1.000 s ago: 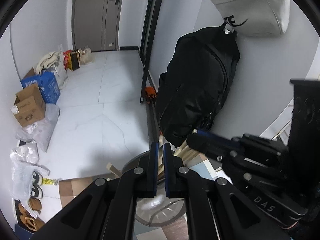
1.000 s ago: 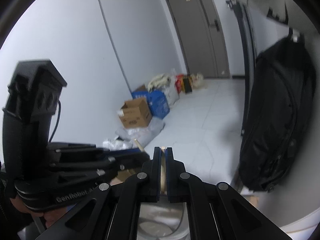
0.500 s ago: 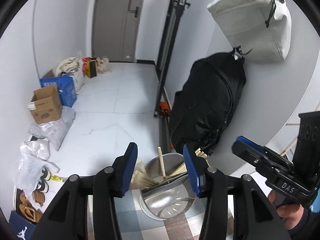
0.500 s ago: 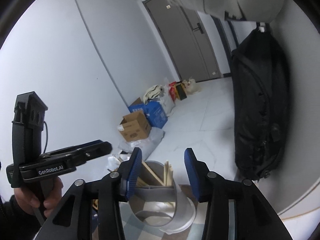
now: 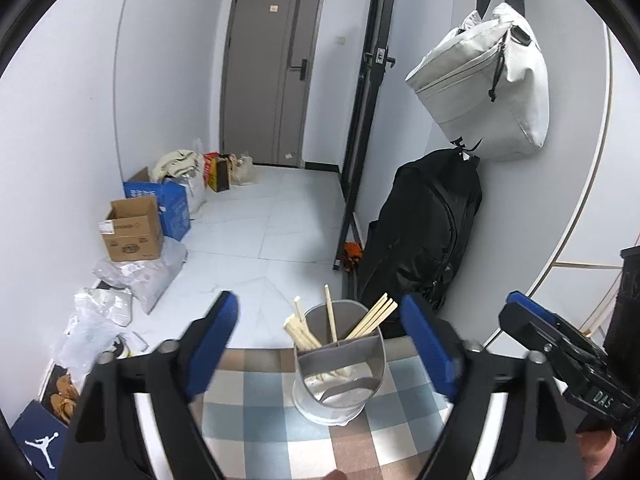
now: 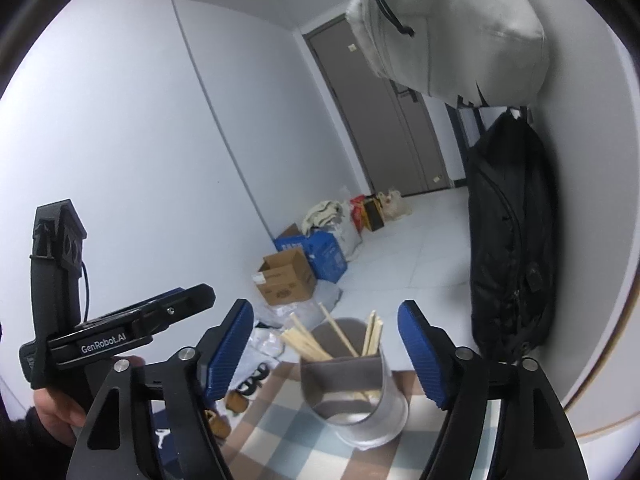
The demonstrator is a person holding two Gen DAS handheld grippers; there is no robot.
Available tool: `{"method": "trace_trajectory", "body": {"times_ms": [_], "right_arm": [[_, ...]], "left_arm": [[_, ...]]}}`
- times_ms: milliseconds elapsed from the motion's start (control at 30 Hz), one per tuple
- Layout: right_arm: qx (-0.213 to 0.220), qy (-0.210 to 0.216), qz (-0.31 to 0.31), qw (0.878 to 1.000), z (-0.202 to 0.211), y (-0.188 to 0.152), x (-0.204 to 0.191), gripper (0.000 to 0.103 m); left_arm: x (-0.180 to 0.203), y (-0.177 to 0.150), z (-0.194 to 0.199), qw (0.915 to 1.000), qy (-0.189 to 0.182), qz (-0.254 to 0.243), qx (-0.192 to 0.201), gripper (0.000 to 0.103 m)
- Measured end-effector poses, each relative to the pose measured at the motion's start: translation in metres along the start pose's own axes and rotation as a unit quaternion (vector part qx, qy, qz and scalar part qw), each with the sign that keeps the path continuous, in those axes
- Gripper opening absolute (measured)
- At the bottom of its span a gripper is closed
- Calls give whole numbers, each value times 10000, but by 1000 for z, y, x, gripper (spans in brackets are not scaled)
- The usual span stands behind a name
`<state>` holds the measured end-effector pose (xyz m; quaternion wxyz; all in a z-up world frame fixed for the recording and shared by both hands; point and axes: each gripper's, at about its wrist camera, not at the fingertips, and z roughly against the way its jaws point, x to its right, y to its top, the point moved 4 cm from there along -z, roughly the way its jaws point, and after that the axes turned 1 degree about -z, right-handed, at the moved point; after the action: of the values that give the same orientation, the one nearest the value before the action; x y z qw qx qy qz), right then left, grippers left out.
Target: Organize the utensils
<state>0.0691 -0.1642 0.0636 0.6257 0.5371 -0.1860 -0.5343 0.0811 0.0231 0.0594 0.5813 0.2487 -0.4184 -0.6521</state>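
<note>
My shiny metal cup (image 5: 340, 380) holds pale wood sticks (image 5: 374, 320). My desk (image 5: 260, 420) wears soft checked cloth.

- Left gripper (image 5: 320, 344) with black arms and blue-padded fingers (image 5: 428, 344), spread wide, nothing between them.
- Grey cylindrical utensil holder (image 5: 340, 376) with inner dividers, upright on a checked blue, white and brown tablecloth (image 5: 260, 420), between the two fingers but apart from both.
- Pale wooden chopsticks (image 5: 374, 320) leaning in the holder's compartments, tips above the rim.
- Right gripper (image 5: 560, 344), black with a blue edge, at the right border, marked "DAS".
- Black backpack (image 5: 424, 232) against the white wall, below a hanging pale grey fabric bag (image 5: 484, 84).
- Open brown cardboard box (image 5: 132, 228) on the floor at left, beside a blue box (image 5: 168, 204) and crumpled plastic bags (image 5: 100, 316).
</note>
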Motion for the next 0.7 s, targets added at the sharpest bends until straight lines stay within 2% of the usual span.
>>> {"method": "trace_trajectory", "body": {"times_ms": [200, 400, 600, 700], "right_arm": [[172, -46, 53, 9998, 23, -10, -11, 95], [375, -56, 183, 9991, 45, -19, -21, 100], [502, 24, 360, 9981, 56, -35, -25, 103], [474, -6, 457, 9978, 57, -49, -24, 103]], "left_arm": [[4, -10, 21, 9995, 258, -98, 151, 88], [0, -21, 39, 9983, 427, 18, 407, 96], [0, -40, 52, 9975, 326, -79, 627, 97], [-1, -52, 55, 9968, 310, -23, 740, 102]]}}
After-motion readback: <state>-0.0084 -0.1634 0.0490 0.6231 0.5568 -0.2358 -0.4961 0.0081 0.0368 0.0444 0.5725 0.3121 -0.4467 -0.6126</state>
